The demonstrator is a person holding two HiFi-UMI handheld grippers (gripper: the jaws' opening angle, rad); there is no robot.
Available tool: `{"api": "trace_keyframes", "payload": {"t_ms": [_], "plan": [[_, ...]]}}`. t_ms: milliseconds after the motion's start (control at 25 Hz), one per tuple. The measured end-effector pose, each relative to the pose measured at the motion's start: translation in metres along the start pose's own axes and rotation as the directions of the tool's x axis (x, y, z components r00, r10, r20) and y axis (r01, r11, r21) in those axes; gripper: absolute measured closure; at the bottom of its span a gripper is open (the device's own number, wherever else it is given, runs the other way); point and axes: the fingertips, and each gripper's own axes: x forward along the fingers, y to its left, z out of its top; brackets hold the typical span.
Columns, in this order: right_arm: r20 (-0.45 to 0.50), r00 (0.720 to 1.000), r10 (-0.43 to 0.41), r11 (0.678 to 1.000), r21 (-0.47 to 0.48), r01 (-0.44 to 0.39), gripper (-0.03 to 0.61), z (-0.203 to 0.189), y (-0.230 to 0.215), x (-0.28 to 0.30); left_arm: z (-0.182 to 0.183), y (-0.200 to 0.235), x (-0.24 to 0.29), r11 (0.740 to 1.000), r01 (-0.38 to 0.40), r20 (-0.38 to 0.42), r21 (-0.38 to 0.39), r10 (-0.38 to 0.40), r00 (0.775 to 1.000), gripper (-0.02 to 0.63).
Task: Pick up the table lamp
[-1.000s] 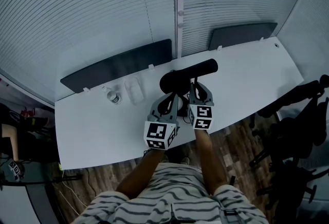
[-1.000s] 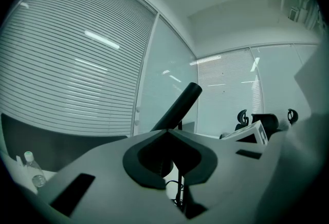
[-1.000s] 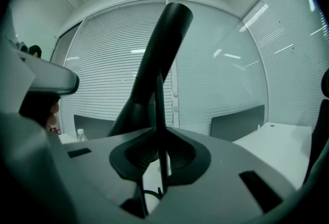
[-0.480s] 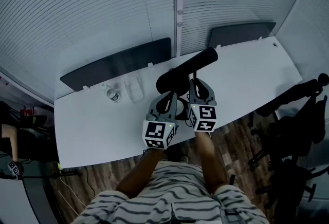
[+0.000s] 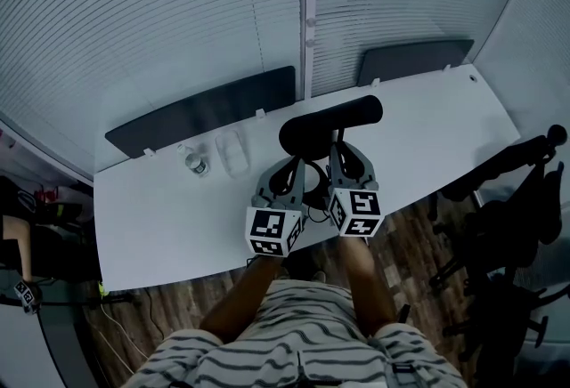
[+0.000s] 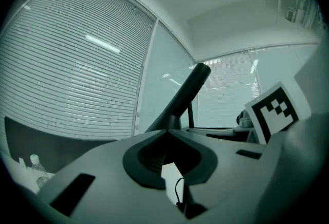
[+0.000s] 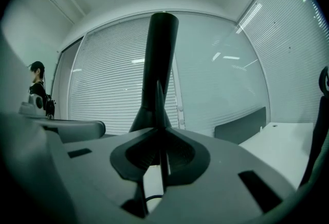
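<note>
The black table lamp [image 5: 331,121] hangs above the white desk [image 5: 160,217], its long head lying nearly level in the head view. My left gripper [image 5: 298,165] grips its lower part from the left, and my right gripper [image 5: 338,151] grips it just beside. In the left gripper view the lamp arm [image 6: 185,97] slants up to the right beyond the left gripper [image 6: 167,133], whose jaws meet on it. In the right gripper view the lamp stem [image 7: 159,58] stands upright between the jaws of the right gripper [image 7: 162,128], which are closing on it.
A small water bottle [image 5: 194,165] and a clear container [image 5: 232,153] stand on the desk's left part. Dark partition panels [image 5: 205,110] line its far edge before the blinds. Black office chairs [image 5: 508,226] crowd the right. A person [image 7: 37,84] stands far left in the right gripper view.
The lamp has risen off the desk with both grippers on it, and its head has swung from a slant to nearly level. The right gripper came up towards the camera.
</note>
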Motion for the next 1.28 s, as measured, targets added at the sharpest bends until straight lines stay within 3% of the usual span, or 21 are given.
{"api": "trace_keyframes", "payload": {"t_ms": [480,1280], "plan": [[0.037,0.999,0.024,1.0,0.004,-0.024,0.531,0.022,0.019,-0.03,0.01,-0.009,-0.011,1.0,0.011,0.028,0.016,-0.012,1.0,0.607],[0.036,0.998,0.049,0.999,0.017,-0.049,0.531,0.02,0.034,-0.05,0.009,-0.013,-0.018,1.0,-0.014,0.025,0.007,0.014,1.0,0.606]]}}
